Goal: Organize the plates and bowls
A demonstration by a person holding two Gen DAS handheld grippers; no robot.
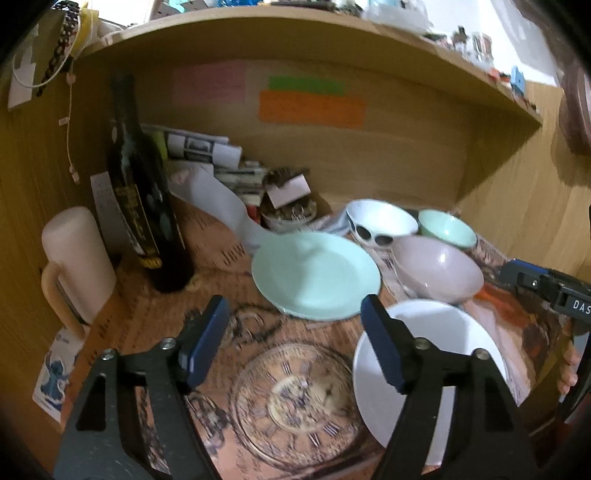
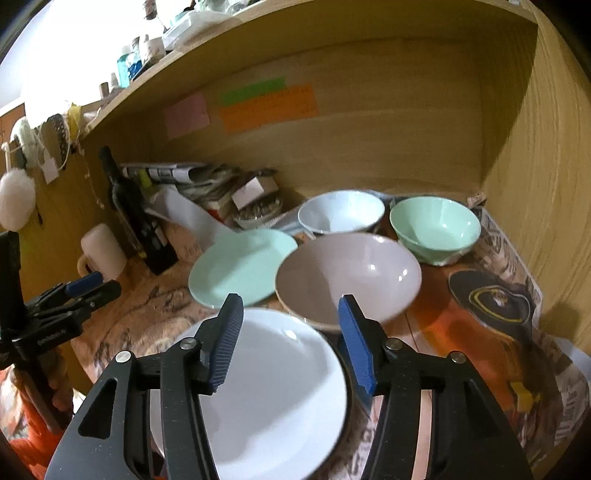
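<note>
The left gripper [image 1: 291, 332] hangs above the desk with its jaws spread wide and nothing between them; through the gap shows only the printed cloth [image 1: 295, 402] with its antique clock face. The right gripper [image 2: 291, 336] stands partly open, also empty, its blue pads [image 2: 356, 345] held apart over the white plate [image 2: 273, 398] without touching it.

That white plate lies flat on the cloth nearest both cameras. Just behind it sits the pale pink bowl [image 2: 349, 275], upright, its rim close to the plate's far edge. To the pink bowl's left lies the mint-green plate [image 2: 240, 267], flat. Farther back stand a white bowl with dark oval marks [image 1: 380, 221] and a small mint-green bowl [image 2: 432, 227], side by side near the back panel.

The surface is a wooden desk alcove covered by the patterned cloth, which on the right side shows a dark hat print [image 2: 495, 299]. Wooden side walls and a shelf [image 1: 295, 33] crowded with small items enclose it. Pink, green and orange paper notes [image 1: 310, 107] are stuck to the back panel. On the left stand a dark wine bottle [image 1: 140, 199] and a cream mug [image 1: 77, 258], with a heap of folded newspapers [image 1: 207, 147] behind them.
</note>
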